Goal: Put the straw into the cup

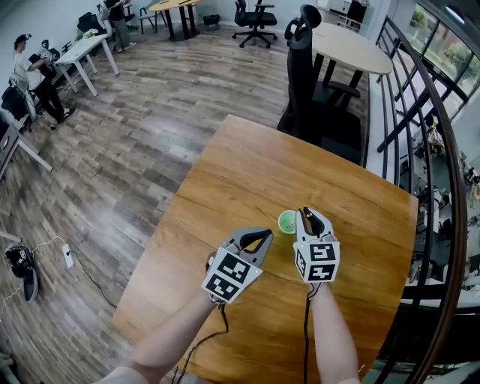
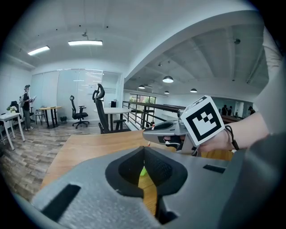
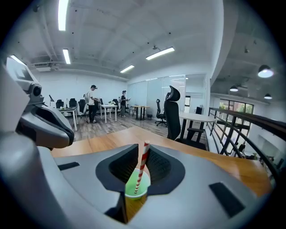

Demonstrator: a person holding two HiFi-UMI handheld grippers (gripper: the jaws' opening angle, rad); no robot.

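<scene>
right gripper (image 3: 143,146) jaws pinch | red-white striped straw (image 3: 140,167) | in green cup (image 3: 132,188)

Open-plan office: white desks (image 1: 84,51), swivel chairs (image 1: 253,19), glass partitions (image 2: 67,89), ceiling strip lights (image 3: 159,53).

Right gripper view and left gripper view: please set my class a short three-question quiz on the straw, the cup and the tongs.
1. True or false: the striped straw has its lower end inside the green cup.
2. Choose one: the left tongs are A) shut on the straw, B) shut with nothing between them, C) wide open.
3. Short answer: what do the right tongs grip?

Key: 1 true; 2 B; 3 the striped straw.
</scene>
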